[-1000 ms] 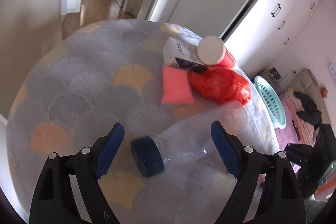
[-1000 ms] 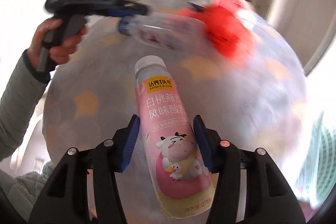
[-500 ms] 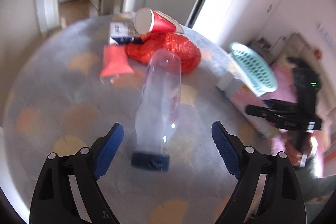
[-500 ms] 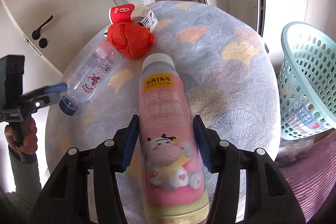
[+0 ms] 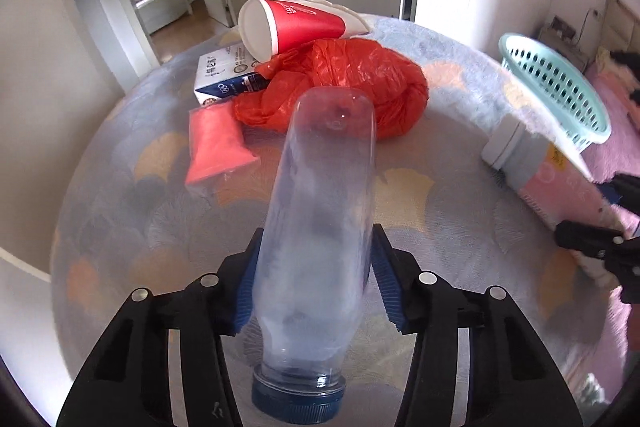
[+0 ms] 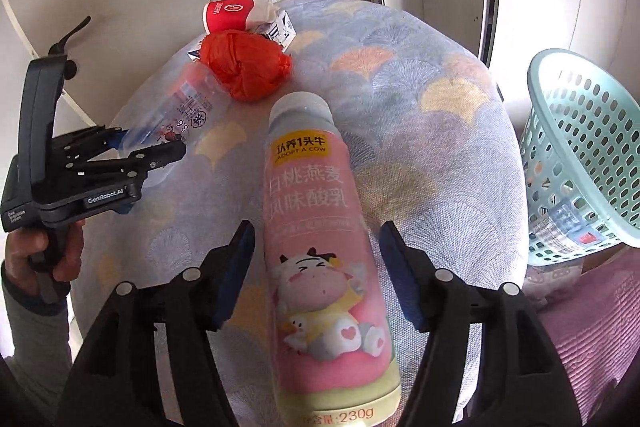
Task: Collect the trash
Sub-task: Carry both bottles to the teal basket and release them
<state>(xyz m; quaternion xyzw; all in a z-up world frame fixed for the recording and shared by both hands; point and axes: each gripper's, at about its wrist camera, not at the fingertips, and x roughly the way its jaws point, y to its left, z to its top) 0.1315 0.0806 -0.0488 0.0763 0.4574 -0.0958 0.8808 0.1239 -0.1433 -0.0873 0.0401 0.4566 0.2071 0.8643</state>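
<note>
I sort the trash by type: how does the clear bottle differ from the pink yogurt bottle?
The clear bottle is see-through with a dark blue cap; the pink yogurt bottle is opaque with a pale cap. The left gripper clamps the clear bottle; the right gripper stands open around the pink yogurt bottle. The clear bottle's cap points toward its gripper, the pink yogurt bottle's away. Both are capped.

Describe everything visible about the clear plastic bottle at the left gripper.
The clear plastic bottle is transparent, looks empty and has a dark blue screw cap on. It points cap toward the camera, base toward the red plastic bag. The left gripper is shut on its body, a blue pad against each side. The right wrist view shows a printed label with red figures on it. Whether it is lifted off the patterned tablecloth cannot be told.
</note>
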